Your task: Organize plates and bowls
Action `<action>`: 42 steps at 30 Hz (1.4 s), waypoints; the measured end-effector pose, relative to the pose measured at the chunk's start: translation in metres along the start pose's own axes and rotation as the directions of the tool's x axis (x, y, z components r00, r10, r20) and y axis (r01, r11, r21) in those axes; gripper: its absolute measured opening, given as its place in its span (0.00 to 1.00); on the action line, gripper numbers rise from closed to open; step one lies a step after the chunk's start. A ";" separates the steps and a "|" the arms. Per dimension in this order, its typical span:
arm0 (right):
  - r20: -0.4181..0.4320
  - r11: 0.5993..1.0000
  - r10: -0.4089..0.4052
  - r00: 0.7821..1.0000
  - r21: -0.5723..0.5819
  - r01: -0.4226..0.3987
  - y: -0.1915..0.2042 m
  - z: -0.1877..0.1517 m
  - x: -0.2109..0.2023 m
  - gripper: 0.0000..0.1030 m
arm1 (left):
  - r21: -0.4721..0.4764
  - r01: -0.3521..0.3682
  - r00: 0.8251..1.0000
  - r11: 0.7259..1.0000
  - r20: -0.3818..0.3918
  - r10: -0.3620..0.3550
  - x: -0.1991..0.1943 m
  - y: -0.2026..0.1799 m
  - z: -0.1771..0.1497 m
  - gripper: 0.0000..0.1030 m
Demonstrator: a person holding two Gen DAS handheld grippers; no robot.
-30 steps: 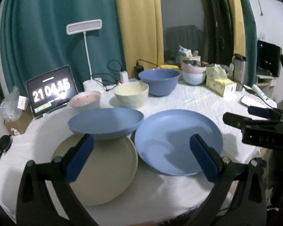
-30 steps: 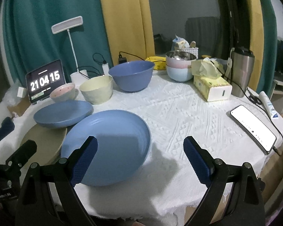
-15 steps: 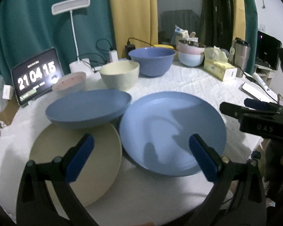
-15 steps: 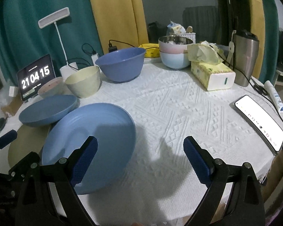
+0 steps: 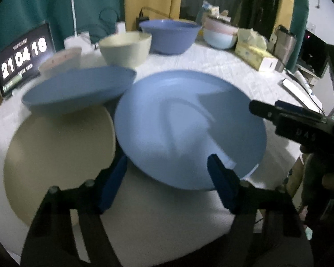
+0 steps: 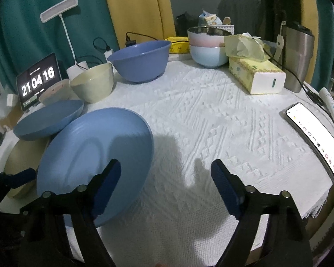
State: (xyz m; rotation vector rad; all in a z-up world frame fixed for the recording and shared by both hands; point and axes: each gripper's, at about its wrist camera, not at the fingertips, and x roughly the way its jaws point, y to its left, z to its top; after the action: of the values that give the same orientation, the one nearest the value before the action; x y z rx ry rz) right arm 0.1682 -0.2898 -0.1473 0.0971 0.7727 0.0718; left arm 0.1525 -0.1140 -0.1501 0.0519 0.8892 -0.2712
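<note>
Left gripper (image 5: pixel 167 173) spread wide over my blue plate's (image 5: pixel 189 129) near rim; right gripper (image 6: pixel 165 182) also unclenched, above the tablecloth (image 6: pixel 222 120) beside it.

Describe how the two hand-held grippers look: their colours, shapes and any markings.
Both look alike: the left hand-held gripper and the right hand-held gripper have black angular arms with round silver rivets and long dark-blue finger pads. Faint, unreadable lettering marks the right one's black side.
</note>
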 end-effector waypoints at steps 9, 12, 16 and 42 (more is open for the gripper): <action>-0.036 0.999 0.036 0.999 -0.021 -0.037 0.003 -0.001 0.014 0.54 | -0.015 -0.015 0.999 1.000 -0.035 0.014 0.006 0.001 0.001 0.65; -0.047 0.999 0.043 0.998 -0.027 -0.045 0.004 -0.001 0.020 0.46 | -0.019 -0.017 0.999 1.000 -0.044 0.016 0.008 0.002 0.003 0.65; -0.053 0.998 0.059 0.997 -0.027 -0.061 0.003 -0.002 0.025 0.39 | -0.027 -0.019 0.998 0.999 -0.054 0.018 0.013 0.003 0.005 0.65; -0.028 1.000 -0.010 1.000 0.004 0.010 -0.029 0.019 0.027 0.17 | 0.031 0.045 0.998 0.999 -0.049 -0.043 0.039 -0.024 0.042 0.47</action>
State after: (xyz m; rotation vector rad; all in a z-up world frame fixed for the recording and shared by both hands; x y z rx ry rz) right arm 0.2014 -0.3169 -0.1555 0.0958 0.8015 0.0619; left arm 0.2011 -0.1521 -0.1522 0.0686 0.9351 -0.3265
